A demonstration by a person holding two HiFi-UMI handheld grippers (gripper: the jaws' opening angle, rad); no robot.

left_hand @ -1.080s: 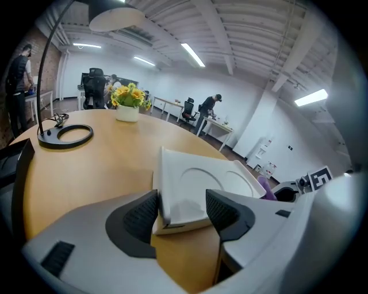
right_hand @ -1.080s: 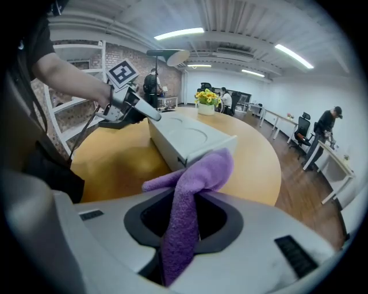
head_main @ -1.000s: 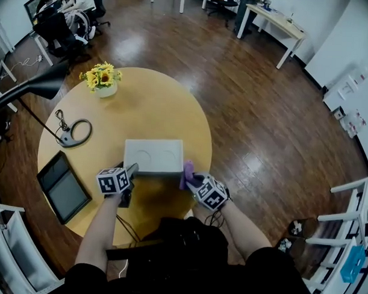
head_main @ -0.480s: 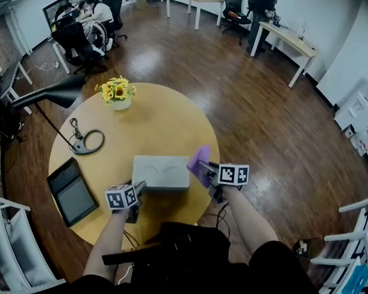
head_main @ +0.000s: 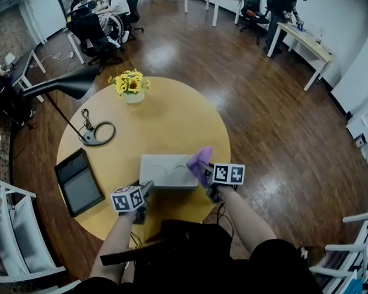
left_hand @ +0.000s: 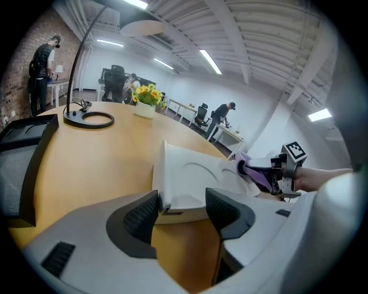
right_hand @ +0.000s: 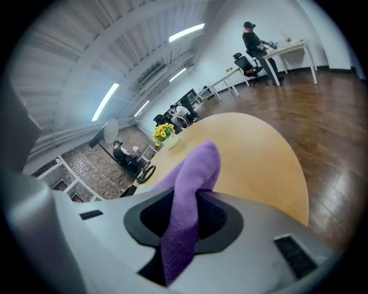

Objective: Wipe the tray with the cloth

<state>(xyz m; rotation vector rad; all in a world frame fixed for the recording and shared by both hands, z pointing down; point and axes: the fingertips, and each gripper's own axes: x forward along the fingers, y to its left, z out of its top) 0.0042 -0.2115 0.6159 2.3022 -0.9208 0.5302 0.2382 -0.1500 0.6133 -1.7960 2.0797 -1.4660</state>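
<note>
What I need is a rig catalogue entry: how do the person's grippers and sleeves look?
The left gripper and right gripper are pale grey shells with black ribbed fingers. Each bears a cube of black-and-white square markers. The person wears a black short-sleeved top.

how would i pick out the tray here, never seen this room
On the round wooden table, look at the edge nearest the person. The tray sits there: a white rectangle with round outlines pressed into it, unlike the dark tablet to its left.
</note>
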